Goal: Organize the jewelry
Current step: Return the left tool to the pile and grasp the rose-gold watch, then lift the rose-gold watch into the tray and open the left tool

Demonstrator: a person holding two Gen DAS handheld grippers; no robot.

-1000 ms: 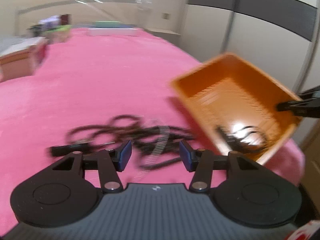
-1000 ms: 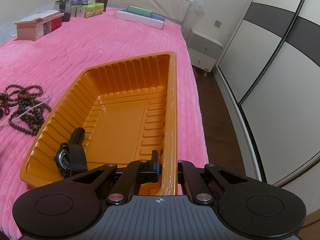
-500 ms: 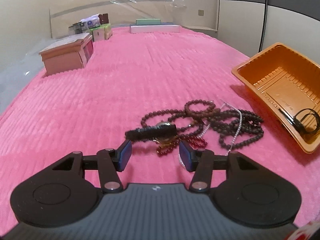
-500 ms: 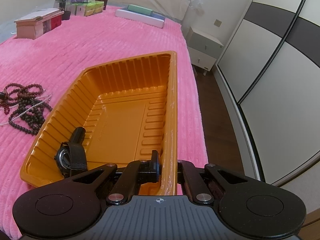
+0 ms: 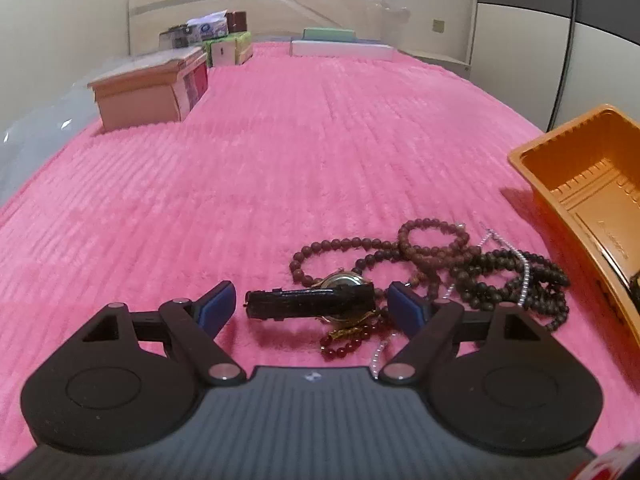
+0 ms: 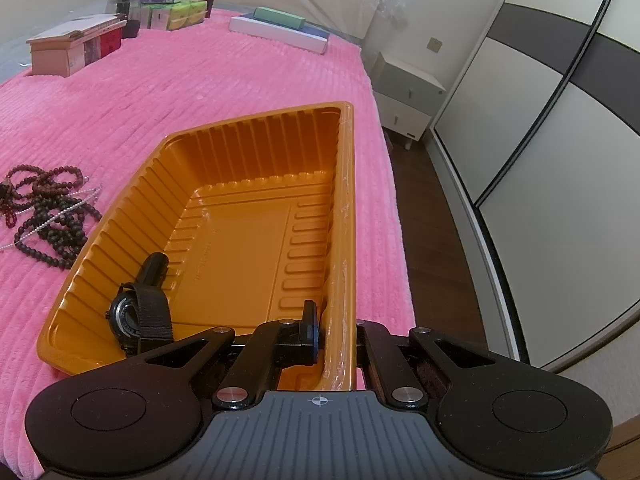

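- The left gripper (image 5: 310, 304) hovered low over the pink bedspread (image 5: 280, 152), its blue-padded fingers (image 5: 216, 306) spread wide apart and holding nothing.
- A gold-faced wristwatch with a black strap (image 5: 312, 302) lay on the bedspread between those fingers, its strap running crosswise and touching neither pad.
- Just beyond the watch sat a tangle of jewelry: a brown bead bracelet (image 5: 432, 236), dark bead strands (image 5: 508, 280), a thin pearl-like chain (image 5: 524, 280) and a short string of red beads (image 5: 344, 348) nearest the gripper.
- The orange plastic tray (image 6: 224, 148) rested on the bedspread just to the right of the tangle, near the edge of the bed.
- The right gripper (image 6: 336, 332) was clamped on the tray's near right wall, one finger inside and the other outside the rim.
- A black wristwatch (image 6: 136, 316) lay inside the tray in the near left corner, its strap looped over the face.
- The same bead tangle (image 6: 48, 208) showed left of the tray in the right wrist view, close to the tray's wall but apart from it.
- Far beyond the tray stood a wooden box (image 5: 148, 92) and a flat white box (image 6: 280, 34) by the headboard.
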